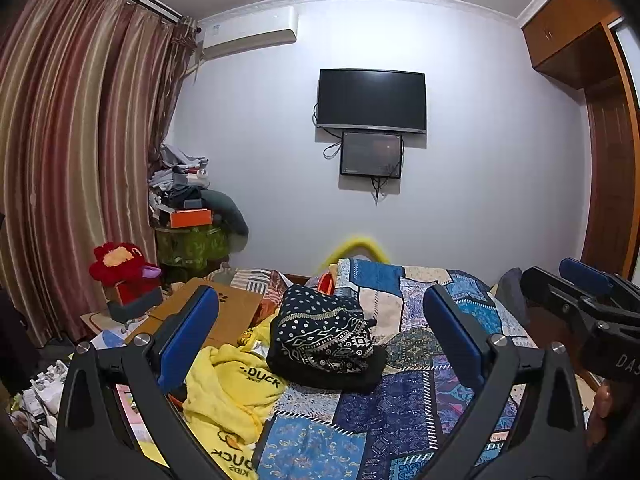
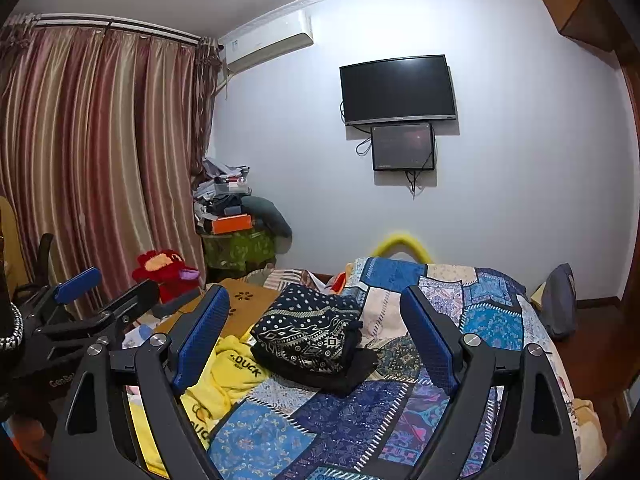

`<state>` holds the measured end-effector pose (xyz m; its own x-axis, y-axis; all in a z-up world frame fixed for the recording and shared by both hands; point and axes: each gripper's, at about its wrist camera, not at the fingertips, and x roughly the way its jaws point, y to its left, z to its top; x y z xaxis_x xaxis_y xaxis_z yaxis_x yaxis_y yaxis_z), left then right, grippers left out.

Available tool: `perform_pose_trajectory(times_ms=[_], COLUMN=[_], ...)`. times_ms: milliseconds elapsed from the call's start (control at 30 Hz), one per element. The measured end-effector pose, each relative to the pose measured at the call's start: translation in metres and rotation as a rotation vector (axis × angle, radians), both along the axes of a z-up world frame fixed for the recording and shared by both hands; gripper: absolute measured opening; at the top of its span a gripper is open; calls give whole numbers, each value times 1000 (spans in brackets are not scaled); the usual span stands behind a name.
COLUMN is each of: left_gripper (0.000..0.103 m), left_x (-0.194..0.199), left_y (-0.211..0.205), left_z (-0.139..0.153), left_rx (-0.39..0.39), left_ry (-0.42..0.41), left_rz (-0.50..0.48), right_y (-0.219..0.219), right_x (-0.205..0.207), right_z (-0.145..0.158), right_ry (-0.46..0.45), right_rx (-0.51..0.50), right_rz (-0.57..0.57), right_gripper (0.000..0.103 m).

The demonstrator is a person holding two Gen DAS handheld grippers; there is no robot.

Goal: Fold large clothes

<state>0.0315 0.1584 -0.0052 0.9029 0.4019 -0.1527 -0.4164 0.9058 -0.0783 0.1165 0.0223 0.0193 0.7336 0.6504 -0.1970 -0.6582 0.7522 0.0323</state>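
Folded patterned garment [image 1: 324,332] lies flat, long axis toward the wall.

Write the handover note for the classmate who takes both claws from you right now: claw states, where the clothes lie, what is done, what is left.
Left claw: open, empty, held above the bed.
Right claw: open, empty, alongside it.
Dark patterned garment: folded into a compact stack on the patchwork bedspread, ahead of both claws. That one looks done.
Yellow duck garment: crumpled at the bed's left edge, beside the folded stack, unfolded.
Left to do, probably: spread the yellow garment flat on the bedspread, fold it, then set it with the stack.
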Motion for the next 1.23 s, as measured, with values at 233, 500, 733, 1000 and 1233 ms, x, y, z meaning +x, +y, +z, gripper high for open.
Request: perform_pose_trajectory(times_ms=[233,500,733,1000,1233], left_gripper=[103,103,103,103,103], left_x=[3,6,7,6,7], left_y=[-4,-7,-6,-7,-7], left_z=[-1,-1,-1,-2,-2], left_rx=[6,-1,-7,-13,-14], left_ry=[8,19,24,23,26], left_rz=[-7,-38,-51,-53,-55], right_y=[-2,-5,-7,-5,-4], right_x=[1,3,4,4,5], right_z=[1,1,0,0,0], right_ry=[7,13,22,27,29], right_rx=[4,10,18,16,15], right_rz=[-3,-13,-20,-24,-24], right_gripper=[85,85,85,85,85])
